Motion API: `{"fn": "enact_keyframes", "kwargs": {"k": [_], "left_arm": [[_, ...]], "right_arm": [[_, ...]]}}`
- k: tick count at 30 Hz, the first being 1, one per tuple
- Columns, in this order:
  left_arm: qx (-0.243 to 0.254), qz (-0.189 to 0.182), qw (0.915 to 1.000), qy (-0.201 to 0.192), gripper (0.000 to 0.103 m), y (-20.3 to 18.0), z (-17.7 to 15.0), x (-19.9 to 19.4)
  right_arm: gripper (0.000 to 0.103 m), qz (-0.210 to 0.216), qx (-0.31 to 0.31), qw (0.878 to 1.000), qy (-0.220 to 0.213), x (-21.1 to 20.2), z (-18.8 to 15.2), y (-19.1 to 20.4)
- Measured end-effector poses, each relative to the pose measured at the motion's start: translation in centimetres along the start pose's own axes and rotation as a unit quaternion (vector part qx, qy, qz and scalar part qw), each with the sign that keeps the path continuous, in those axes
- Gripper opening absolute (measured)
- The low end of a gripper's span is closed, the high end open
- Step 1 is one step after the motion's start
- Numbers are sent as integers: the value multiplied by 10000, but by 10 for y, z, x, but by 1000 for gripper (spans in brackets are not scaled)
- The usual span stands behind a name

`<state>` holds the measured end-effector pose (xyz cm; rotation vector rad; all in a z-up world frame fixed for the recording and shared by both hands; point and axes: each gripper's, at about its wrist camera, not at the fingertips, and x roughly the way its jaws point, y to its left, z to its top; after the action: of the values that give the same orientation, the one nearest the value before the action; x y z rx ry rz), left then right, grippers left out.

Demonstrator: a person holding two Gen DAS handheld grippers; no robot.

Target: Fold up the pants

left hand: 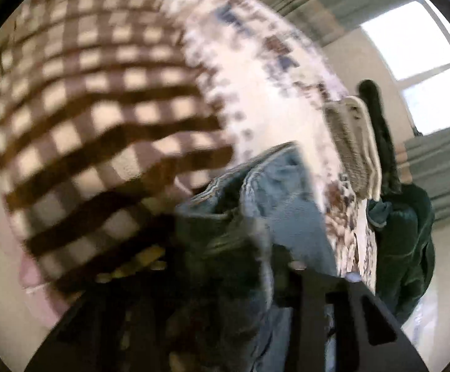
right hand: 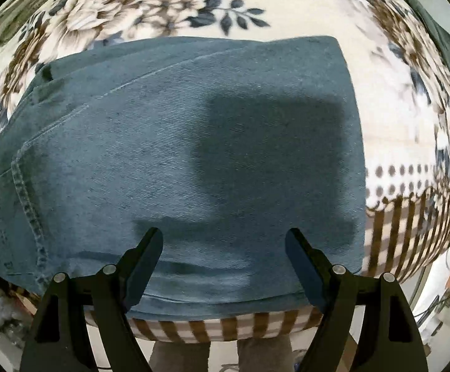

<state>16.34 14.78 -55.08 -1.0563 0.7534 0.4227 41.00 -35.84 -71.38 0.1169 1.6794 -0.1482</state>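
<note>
Matte black two-finger grippers, seen from each wrist camera

The right matte black plastic gripper [right hand: 225,241] has two flat angular fingers [right hand: 144,260] with bluish inner faces, triangular cut-outs in the outer link arms, and four round silver pivot screws [right hand: 109,268] behind the tips. The left matte black gripper [left hand: 274,266] is blurred: dark slotted link arms and pale rivet heads [left hand: 353,276] show.

Floral-and-checked blanket [right hand: 169,9] over bed; dark green garment [left hand: 411,235] at its edge; bright window [left hand: 417,49] behind.
</note>
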Motion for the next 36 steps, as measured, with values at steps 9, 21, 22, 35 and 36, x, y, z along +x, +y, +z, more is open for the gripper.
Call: {"fn": "enact_keyframes", "kwargs": {"k": [9,21,22,35,36], "left_arm": [[698,165,9961,-511,22,-58,-23,-56],[2335,-1280,9631,-383,20,-211,-93,-102],[2466,-1390,9587,-291,20,-223,-104,-101],[4183,-2212,8614,1847,20,-337,-342,-25],[4334,-2061,8533,2038,21,-338,-359,-15]], "right_arm": [[83,377,397,9985,75,-6,2,-80],[83,759,239,9952,-578,-73,19,-156],[83,782,276,9948,-598,-77,18,-167],[83,794,1668,9797,-781,-62,-14,-323],[83,759,1752,9785,-782,-61,-18,-339]]}}
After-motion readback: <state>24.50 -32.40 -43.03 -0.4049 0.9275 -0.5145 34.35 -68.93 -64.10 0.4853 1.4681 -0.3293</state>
